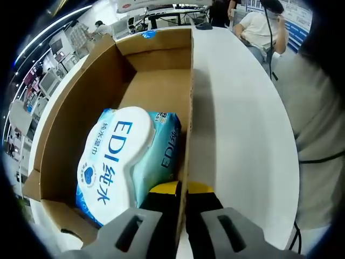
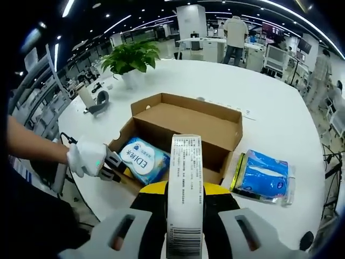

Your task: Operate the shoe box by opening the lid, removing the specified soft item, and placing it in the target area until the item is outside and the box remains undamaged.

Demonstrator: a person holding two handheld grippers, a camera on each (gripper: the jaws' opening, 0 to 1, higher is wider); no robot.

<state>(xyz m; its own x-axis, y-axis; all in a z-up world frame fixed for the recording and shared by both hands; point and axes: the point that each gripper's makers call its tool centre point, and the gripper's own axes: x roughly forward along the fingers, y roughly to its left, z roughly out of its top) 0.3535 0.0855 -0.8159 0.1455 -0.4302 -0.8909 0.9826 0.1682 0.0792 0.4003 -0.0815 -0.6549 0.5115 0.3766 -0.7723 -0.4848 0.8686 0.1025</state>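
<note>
The left hand-held gripper (image 1: 182,202) is pinched on the near side wall of the shoe box (image 1: 156,91), one jaw inside and one outside, steadying it. In the right gripper view a white-gloved hand (image 2: 86,158) holds that same tool at the box's near-left corner. The right hand-held gripper (image 2: 185,202) is clamped on a flat white pack with a printed label and barcode (image 2: 185,189), held above the tabletop (image 2: 280,108), nearer the camera than the box.

The box stands open, its lid already out of the way. Inside, toward the end nearer the left hand-held gripper, lies a blue and white wipes pack (image 1: 116,162). A blue soft packet (image 2: 264,175) rests on the tabletop just beside the box, on the side away from the gloved hand.

By my reading, removal is under way: the white pack looks lifted clear. The next move calls for setting it down beside the box, without dragging the cardboard wall.
</note>
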